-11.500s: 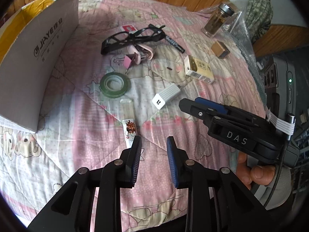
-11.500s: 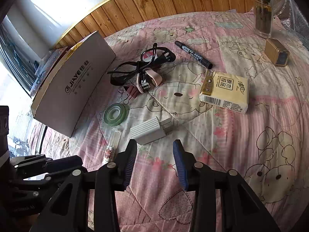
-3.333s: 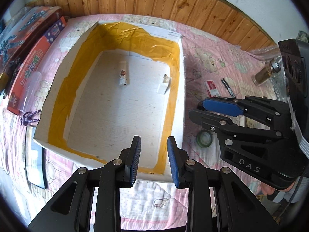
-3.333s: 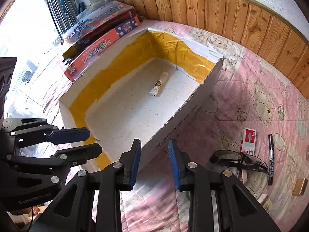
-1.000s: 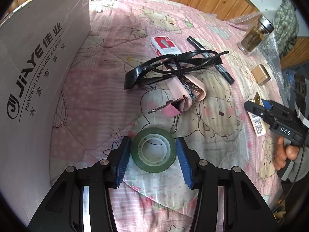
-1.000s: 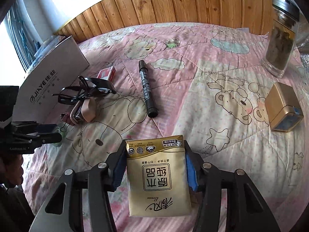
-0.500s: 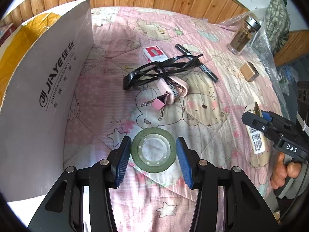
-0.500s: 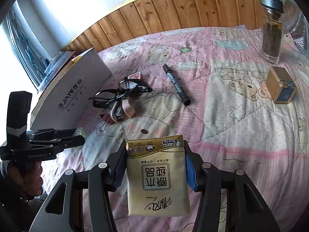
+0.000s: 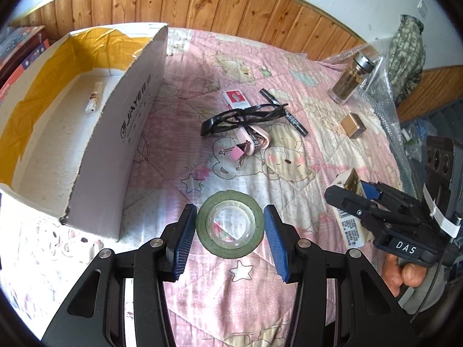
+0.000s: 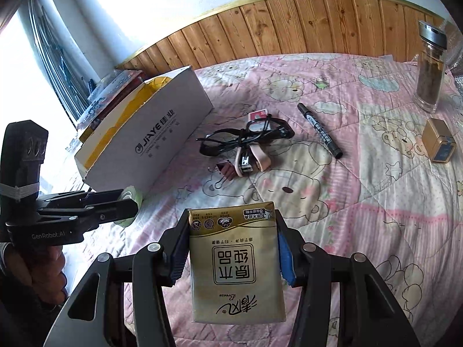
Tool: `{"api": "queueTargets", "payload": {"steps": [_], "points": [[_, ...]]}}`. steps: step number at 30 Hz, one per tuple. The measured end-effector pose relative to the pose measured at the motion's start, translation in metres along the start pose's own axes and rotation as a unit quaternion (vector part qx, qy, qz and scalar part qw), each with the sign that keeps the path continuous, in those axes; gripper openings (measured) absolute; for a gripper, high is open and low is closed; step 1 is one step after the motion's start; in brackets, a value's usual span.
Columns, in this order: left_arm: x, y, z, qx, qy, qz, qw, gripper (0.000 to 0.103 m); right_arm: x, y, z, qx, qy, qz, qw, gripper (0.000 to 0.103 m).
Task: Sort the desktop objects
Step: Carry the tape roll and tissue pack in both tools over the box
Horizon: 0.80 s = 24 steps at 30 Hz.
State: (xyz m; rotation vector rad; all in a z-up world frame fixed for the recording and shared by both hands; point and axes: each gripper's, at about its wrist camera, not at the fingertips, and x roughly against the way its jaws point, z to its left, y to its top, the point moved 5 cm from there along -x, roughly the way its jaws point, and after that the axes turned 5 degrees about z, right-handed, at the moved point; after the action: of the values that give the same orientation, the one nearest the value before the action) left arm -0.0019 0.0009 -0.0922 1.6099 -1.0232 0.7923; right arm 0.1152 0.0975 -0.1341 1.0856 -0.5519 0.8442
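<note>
You are holding the green tape roll (image 9: 230,227) clamped between the blue pads of your left gripper (image 9: 230,240), clear above the pink quilt (image 9: 185,133). At lower right your right gripper (image 9: 351,190) is gripping the tissue pack (image 9: 348,222). The open cardboard box (image 9: 139,107) is standing to the left with a small tube (image 9: 93,102) lying inside. Ahead, black glasses (image 9: 240,117), a pink clip (image 9: 237,153), a marker (image 9: 285,112) and a red-and-white packet (image 9: 235,99) are lying clustered.

We are seeing a pink quilted bed (image 9: 179,133) carrying a cardboard box (image 9: 121,133) at left; glasses (image 9: 240,118), marker (image 9: 285,112), jar (image 9: 350,78) lying farther right.
</note>
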Motion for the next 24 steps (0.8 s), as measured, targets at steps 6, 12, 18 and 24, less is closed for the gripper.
{"api": "queueTargets", "payload": {"steps": [6,12,18,24], "points": [[0.023,-0.003,0.007,0.014,-0.016,-0.018,0.9996,0.049,0.005,0.002,0.033,0.024,0.001,-0.001,1.000,0.053],[0.045,-0.005,0.023,0.036,-0.031,-0.032,0.9984,0.049,0.010,0.006,0.063,0.041,0.003,-0.004,0.999,0.053],[0.065,-0.007,0.045,0.058,-0.037,-0.046,0.9966,0.049,0.015,0.015,0.097,0.065,0.010,-0.009,0.998,0.053],[0.085,-0.005,0.072,0.080,-0.033,-0.064,0.9942,0.049,0.017,0.028,0.134,0.093,0.020,-0.015,0.995,0.053]]}}
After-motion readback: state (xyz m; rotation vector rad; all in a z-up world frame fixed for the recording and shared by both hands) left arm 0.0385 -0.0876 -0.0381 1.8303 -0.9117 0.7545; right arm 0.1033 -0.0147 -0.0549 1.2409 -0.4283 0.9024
